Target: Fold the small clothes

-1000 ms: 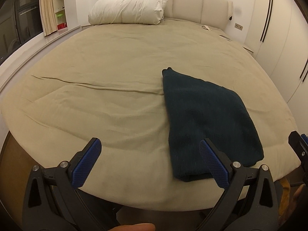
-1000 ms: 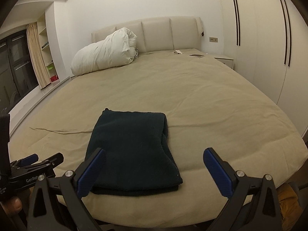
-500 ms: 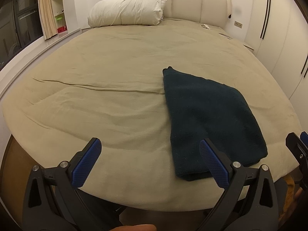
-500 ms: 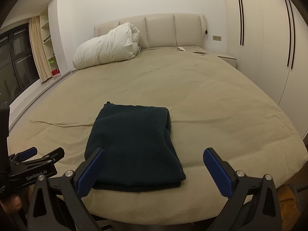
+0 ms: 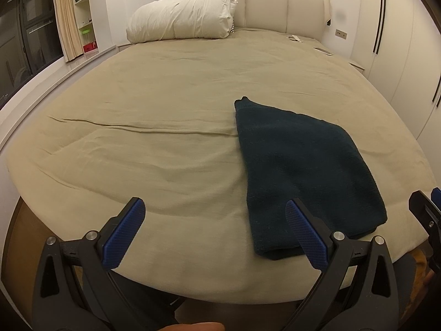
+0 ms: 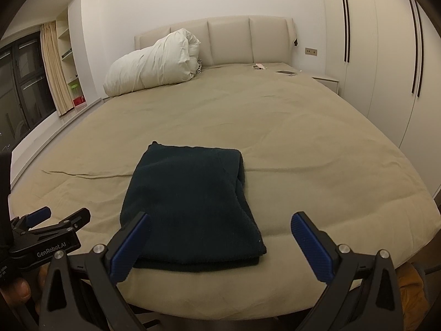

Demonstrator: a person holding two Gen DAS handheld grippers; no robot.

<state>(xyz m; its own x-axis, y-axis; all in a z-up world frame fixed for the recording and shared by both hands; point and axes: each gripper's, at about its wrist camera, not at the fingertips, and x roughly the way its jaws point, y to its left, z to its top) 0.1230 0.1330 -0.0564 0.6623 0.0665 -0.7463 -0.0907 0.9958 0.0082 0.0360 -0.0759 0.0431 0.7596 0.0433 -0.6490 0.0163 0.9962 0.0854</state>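
Both my left gripper and right gripper hang wide open, holding nothing; folded dark garment sits by the bed's near edge.

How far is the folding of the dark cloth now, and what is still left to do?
The dark cloth already lies folded into a neat layered rectangle near the front edge of the bed. Nothing is in hand: the left tool and the right tool are both open and hold nothing, back from the cloth. No other clothes show on the bed, so this piece looks finished; at most one more fold could remain.
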